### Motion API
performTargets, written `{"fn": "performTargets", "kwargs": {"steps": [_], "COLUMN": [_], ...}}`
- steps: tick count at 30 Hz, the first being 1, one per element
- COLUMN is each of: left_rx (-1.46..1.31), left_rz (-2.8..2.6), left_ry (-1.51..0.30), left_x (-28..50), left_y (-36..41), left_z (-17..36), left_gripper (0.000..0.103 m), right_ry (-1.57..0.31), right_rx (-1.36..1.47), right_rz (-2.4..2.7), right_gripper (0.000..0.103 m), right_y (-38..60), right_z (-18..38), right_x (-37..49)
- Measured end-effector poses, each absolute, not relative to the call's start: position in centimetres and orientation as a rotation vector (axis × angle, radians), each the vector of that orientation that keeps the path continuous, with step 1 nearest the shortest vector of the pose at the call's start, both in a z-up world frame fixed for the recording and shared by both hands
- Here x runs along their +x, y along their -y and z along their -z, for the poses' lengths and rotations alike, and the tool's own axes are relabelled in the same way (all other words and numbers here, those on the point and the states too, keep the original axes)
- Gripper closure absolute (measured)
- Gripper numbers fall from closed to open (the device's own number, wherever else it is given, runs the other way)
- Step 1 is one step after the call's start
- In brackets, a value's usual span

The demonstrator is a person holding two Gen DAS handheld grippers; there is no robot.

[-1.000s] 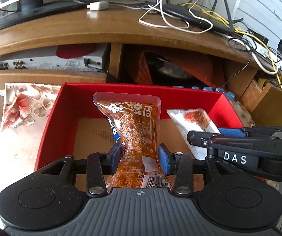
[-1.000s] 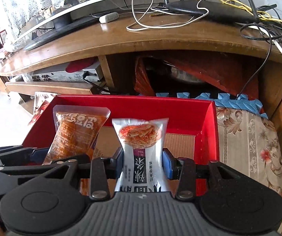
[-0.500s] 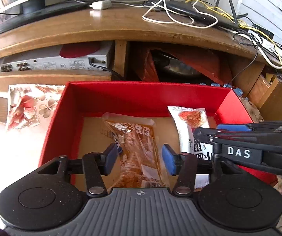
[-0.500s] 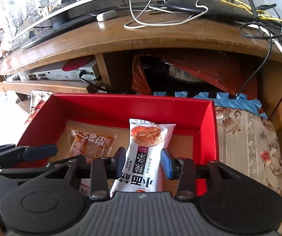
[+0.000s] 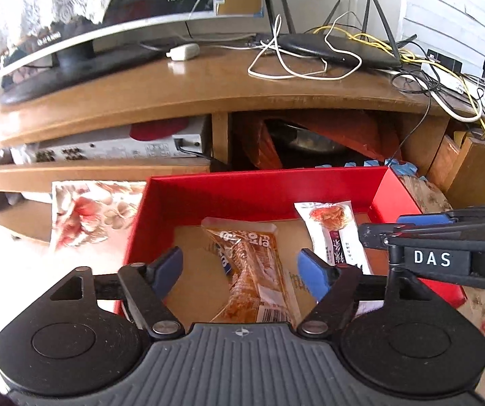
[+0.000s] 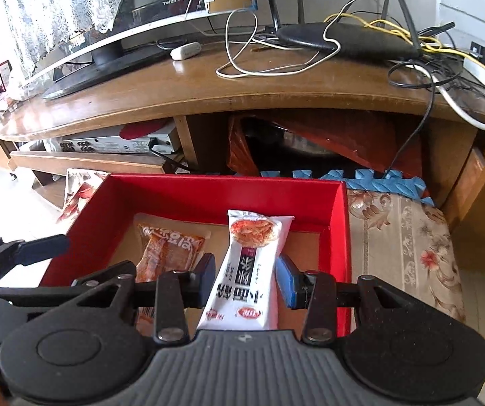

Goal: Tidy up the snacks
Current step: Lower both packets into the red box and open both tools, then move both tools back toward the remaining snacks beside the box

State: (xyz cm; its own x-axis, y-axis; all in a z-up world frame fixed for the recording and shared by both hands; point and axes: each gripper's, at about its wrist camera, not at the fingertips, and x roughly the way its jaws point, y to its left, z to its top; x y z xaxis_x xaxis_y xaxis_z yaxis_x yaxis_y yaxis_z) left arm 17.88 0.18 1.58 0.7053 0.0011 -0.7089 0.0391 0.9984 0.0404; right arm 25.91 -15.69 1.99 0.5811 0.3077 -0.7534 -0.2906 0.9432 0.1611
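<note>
**Both grippers spread wide over two packets in the box**

Left gripper released, blue pads clear either side of the orange packet lying flat just ahead. Right gripper likewise slack, white packet between its pads, apparently untouched. Both inside the red box on its brown cardboard floor. Probably light, soft, crinkly film, glossy and likely slippery; best pinched across the narrow middle, gently.
</note>
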Motion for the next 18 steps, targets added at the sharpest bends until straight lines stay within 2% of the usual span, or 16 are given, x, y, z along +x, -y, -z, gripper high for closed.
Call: {"fn": "performTargets", "kwargs": {"steps": [12,18], "left_rx": [0.003,-0.016], "left_rz": [0.068,0.075], "left_ry": [-0.844,-0.859], "left_x": [13.1,10.9], "left_y": [-0.7,-0.9], "left_z": [-2.5,-2.4], "left_gripper": [0.012,0.009], "right_ry": [-0.902,-0.920], "right_rx": [0.024,0.027], "right_rz": [-0.370,-0.380], "right_gripper": [0.062,0.058], "right_y": [16.9,17.3], "right_z": [-3.4,-3.4], "right_x": [20.4,17.9]}}
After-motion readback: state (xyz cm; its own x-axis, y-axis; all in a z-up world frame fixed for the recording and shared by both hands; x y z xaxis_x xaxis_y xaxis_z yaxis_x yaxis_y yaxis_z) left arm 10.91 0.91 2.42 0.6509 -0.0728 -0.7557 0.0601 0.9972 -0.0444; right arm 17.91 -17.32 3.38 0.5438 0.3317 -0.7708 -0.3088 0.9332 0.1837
